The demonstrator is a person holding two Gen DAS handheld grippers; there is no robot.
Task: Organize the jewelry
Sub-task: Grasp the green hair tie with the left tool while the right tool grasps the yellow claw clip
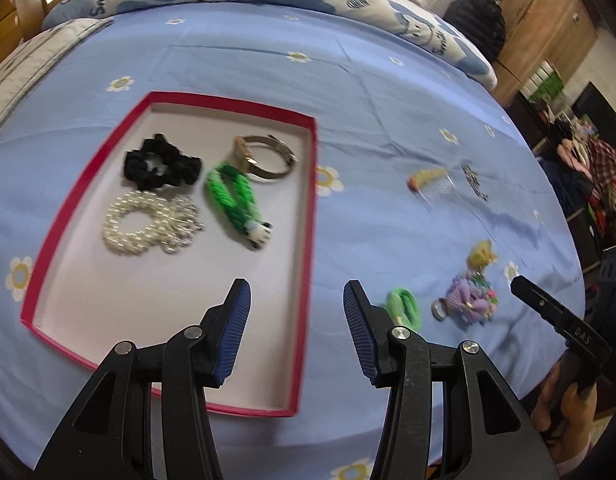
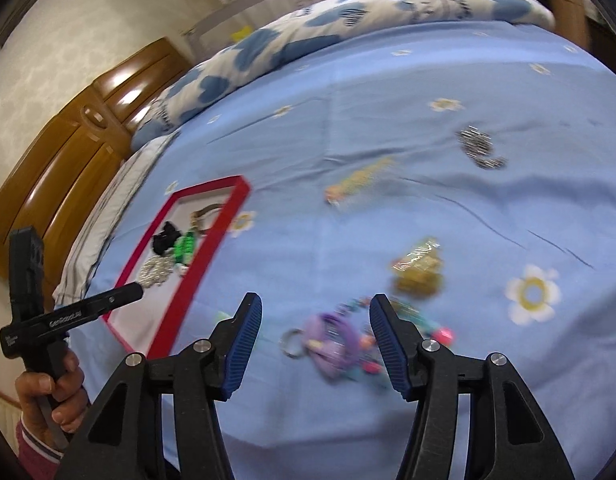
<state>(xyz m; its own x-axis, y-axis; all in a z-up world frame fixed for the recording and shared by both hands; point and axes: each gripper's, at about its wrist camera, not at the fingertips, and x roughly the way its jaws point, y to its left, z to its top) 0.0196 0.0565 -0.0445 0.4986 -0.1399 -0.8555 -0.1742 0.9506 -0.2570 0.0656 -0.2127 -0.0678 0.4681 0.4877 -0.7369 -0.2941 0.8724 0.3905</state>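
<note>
A shallow red-rimmed tray [image 1: 308, 216] lies on the blue flowered bedsheet [image 1: 388, 100] toward the headboard-side edge of the bed, holding a black scrunchie [image 1: 160, 164], a pearl bracelet [image 1: 140, 224], a green braided band [image 1: 232, 200] and a wristwatch [image 1: 264, 156]. Loose on the sheet beyond the tray's rim lie a hair comb [image 1: 430, 182], a dark sparkly clip [image 1: 474, 182], a green hair tie [image 1: 406, 306] and a purple keyring charm [image 2: 332, 340]. The left gripper [image 1: 297, 332] hangs spread and empty over the tray's near corner, the right gripper [image 2: 315, 344] spread with the charm lying between its blue pads [image 2: 244, 348], untouched — "DAS" is stamped on its body in the left wrist view.

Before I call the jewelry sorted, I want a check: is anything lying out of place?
Yes. Several pieces lie loose on the blue bedsheet, outside the red tray: a small green hair tie, a purple keychain charm, a hair comb and a dark sparkly piece.
</note>
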